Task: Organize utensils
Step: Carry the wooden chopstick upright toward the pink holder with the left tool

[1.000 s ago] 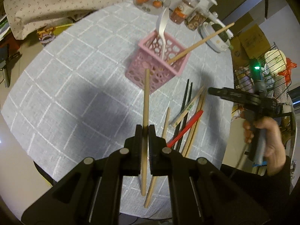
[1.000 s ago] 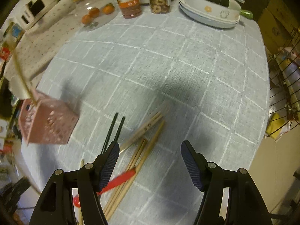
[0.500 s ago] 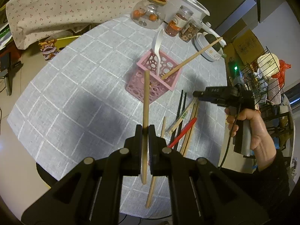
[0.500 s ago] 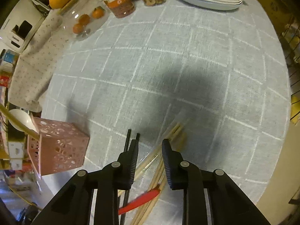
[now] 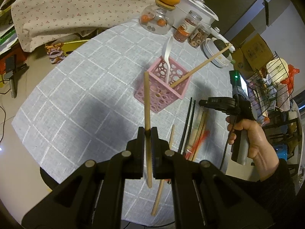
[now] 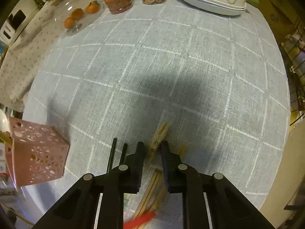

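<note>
Chopstick clenched in my left gripper — right gripper's jaws have just been closing on wrapped pair near table's edge; thin grip risking slipping.

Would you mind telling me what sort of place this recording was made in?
Most likely a home dining area: a round table under a checked cloth, with jars of snacks, stacked bowls and a pink utensil holder. Cardboard boxes and a wire rack stand beside it.
</note>
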`<state>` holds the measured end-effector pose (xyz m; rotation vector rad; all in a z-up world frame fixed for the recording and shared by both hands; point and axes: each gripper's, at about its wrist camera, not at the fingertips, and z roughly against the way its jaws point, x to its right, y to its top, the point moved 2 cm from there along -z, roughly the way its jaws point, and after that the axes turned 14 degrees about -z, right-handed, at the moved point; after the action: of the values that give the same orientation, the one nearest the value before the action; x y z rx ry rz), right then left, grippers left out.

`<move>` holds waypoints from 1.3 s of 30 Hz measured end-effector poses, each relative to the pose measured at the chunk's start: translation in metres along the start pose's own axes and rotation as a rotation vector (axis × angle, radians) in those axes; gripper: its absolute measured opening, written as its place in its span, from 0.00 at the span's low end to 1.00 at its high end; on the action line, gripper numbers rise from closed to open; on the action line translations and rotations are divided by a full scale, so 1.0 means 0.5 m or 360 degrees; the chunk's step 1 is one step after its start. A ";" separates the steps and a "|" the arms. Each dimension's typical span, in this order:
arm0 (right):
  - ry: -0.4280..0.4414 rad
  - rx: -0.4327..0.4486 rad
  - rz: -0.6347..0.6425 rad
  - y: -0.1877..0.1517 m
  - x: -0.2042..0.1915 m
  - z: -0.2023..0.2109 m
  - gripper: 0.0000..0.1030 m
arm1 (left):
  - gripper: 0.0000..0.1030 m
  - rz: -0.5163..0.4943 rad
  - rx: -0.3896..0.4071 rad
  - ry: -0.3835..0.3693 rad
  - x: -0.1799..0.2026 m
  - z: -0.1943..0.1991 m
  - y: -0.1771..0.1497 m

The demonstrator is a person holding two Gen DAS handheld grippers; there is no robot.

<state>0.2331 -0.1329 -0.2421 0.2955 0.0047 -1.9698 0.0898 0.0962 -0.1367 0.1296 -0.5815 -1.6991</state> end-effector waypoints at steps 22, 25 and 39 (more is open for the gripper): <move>0.0555 0.0383 0.0198 -0.082 -0.022 0.311 0.05 | 0.07 -0.0129 0.0371 0.0150 0.037 0.112 0.037; 0.0628 0.0515 0.0269 -0.106 -0.026 0.362 0.05 | 0.07 -0.0130 0.0438 0.0156 0.038 0.137 0.044; 0.0871 0.0948 0.0454 -0.160 -0.065 0.490 0.05 | 0.06 -0.0194 0.0967 0.0207 0.064 0.230 0.089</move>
<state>0.1233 -0.1048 -0.0086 1.1505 -0.2602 -1.5171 0.0763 0.0964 -0.0100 0.7150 -0.9919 -1.5671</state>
